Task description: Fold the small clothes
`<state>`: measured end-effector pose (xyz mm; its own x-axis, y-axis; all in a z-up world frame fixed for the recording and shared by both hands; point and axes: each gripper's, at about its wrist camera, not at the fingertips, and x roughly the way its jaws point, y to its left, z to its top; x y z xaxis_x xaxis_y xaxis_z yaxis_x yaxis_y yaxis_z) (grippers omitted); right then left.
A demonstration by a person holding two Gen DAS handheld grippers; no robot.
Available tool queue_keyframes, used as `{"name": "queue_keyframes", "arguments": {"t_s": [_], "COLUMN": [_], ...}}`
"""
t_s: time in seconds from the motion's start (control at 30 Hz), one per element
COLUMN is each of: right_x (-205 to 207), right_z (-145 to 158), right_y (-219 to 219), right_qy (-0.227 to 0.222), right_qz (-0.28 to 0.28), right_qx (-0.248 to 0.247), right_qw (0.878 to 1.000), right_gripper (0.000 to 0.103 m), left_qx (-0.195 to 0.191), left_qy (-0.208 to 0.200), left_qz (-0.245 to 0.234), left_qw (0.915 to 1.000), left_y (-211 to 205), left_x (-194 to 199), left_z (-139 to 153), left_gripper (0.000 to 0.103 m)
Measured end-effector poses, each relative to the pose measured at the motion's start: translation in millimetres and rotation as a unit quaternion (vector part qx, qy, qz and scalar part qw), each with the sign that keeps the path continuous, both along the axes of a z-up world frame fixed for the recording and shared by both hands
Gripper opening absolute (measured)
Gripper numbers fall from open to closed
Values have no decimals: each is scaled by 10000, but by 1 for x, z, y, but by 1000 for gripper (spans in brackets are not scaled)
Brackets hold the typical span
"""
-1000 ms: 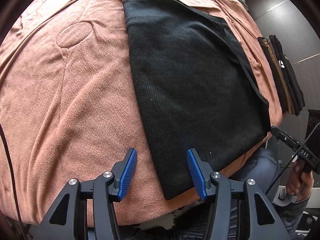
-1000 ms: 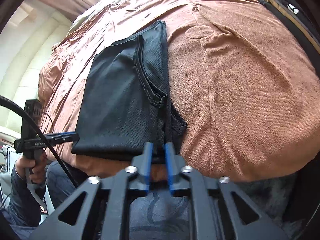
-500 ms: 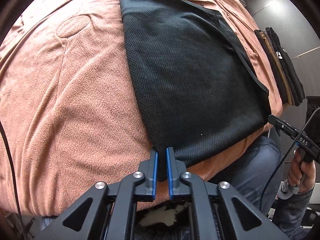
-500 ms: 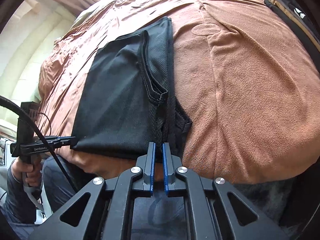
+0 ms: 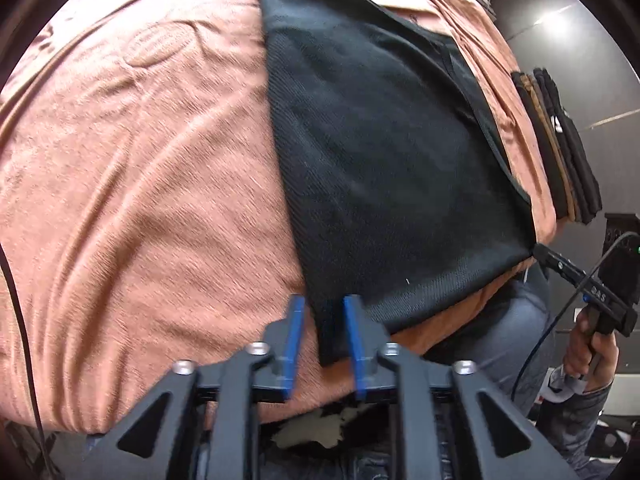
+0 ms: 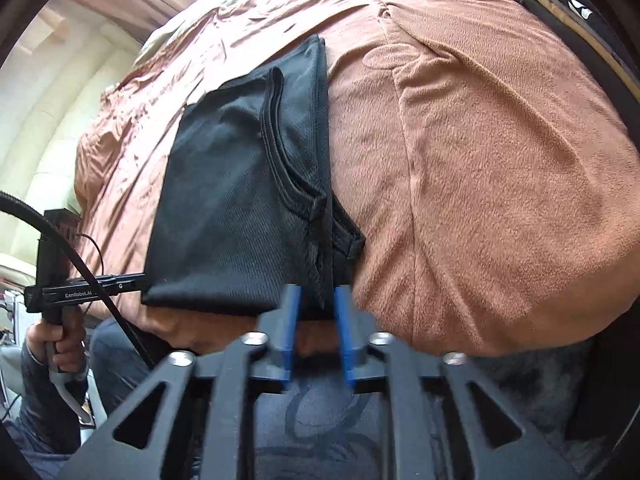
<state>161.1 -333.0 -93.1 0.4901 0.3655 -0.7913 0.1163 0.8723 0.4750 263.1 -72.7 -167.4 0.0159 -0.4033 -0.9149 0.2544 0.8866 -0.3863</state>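
**Both grippers at near corners of folded black garment, jaws opening**

Surface: an orange-brown blanket [image 5: 140, 184] covers the work area, creased and rumpled, with an oval raised patch toward its far side.

Task item: one black garment [image 5: 380, 152] of mesh-like fabric lies flat on the blanket, folded into a rough rectangle running from the near edge toward the far side. In the right wrist view its neckline seam [image 6: 280, 148] curves along the upper layer, and several layers are stacked along the right-hand edge.

Left gripper [image 5: 322, 336]: positioned at the garment's near left corner. The jaws are opening and stand partly apart. The corner of the fabric lies between the blue pads [image 5: 295, 332]; the pads do not press on it. The picture is blurred here.

Right gripper [image 6: 316, 324]: positioned at the garment's near right corner. The jaws are opening, partly apart. The garment's edge sits between the fingertips; no contact with the pads is visible.

Other items: a stack [image 5: 560, 144] of folded dark and tan clothes rests at the blanket's right edge, apart from the garment. A hand [image 5: 592, 356] grasps the right gripper's handle in the left wrist view.
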Motion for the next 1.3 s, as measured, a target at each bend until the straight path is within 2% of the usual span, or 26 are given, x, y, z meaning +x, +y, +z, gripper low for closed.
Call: {"name": "queue_keyframes", "arguments": {"t_s": [0.03, 0.1, 0.3, 0.5, 0.6, 0.73, 1.07, 1.3], "right_x": [1, 2, 25, 61, 79, 102, 161, 194], "right_z": [2, 6, 3, -12, -17, -22, -49, -67], "right_y": [-2, -4, -10, -21, -25, -28, -32, -43], "right_qy": [-46, -173, -310, -214, -209, -238, -192, -264], "right_qz": [-11, -37, 129, 276, 354, 415, 669, 767], "right_qx": [33, 28, 170, 634, 707, 826, 1227, 1737], "right_qw": [10000, 9998, 9993, 9974, 9966, 9954, 9900, 9815], "right_gripper": [47, 54, 54, 54, 54, 67, 67, 67], "left_qx": [-15, -67, -213, -407, -454, -556, -783, -920], "left_qy": [-45, -128, -293, -396, -452, -443, -356, -295], "left_qz": [51, 135, 368, 588, 626, 708, 793, 869], "left_qw": [10000, 9998, 9987, 9967, 9960, 9950, 9931, 9915], "left_y": [2, 6, 16, 15, 17, 14, 3, 4], "left_x": [3, 11, 40, 67, 78, 94, 131, 152], "left_z": [2, 7, 15, 19, 20, 17, 2, -6], "left_gripper": [40, 43, 43, 43, 43, 43, 43, 43]}}
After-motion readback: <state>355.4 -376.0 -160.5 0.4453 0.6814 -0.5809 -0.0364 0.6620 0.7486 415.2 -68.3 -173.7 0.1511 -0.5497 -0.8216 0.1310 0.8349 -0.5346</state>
